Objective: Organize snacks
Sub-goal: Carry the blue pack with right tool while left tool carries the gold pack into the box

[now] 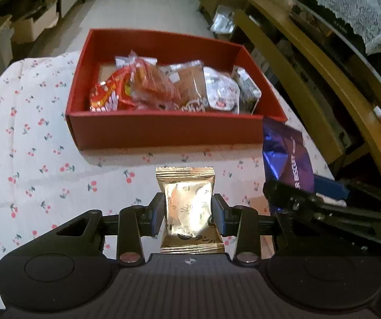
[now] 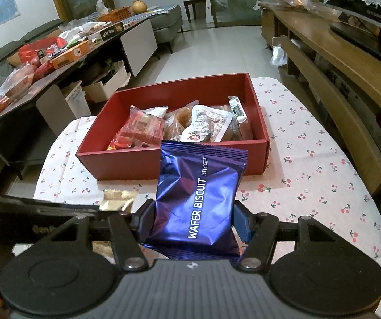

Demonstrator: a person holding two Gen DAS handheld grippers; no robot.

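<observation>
A gold foil snack packet (image 1: 189,207) is clamped between the closed-in fingers of the left tool (image 1: 187,216), held just above the cherry-print cloth of the worktop (image 1: 30,159) in front of the open red cardboard box (image 1: 163,130); its lower seam is cut off by the tool body. In the box, wrapped snacks (image 1: 169,87) are piled so that their far sides and most labels cannot be read. To the right, a shiny blue "WAFER BISCUIT" packet (image 2: 199,204) is gripped by the right tool (image 2: 194,219), its bottom edge hidden, and part of the box's near wall is covered by it.
</observation>
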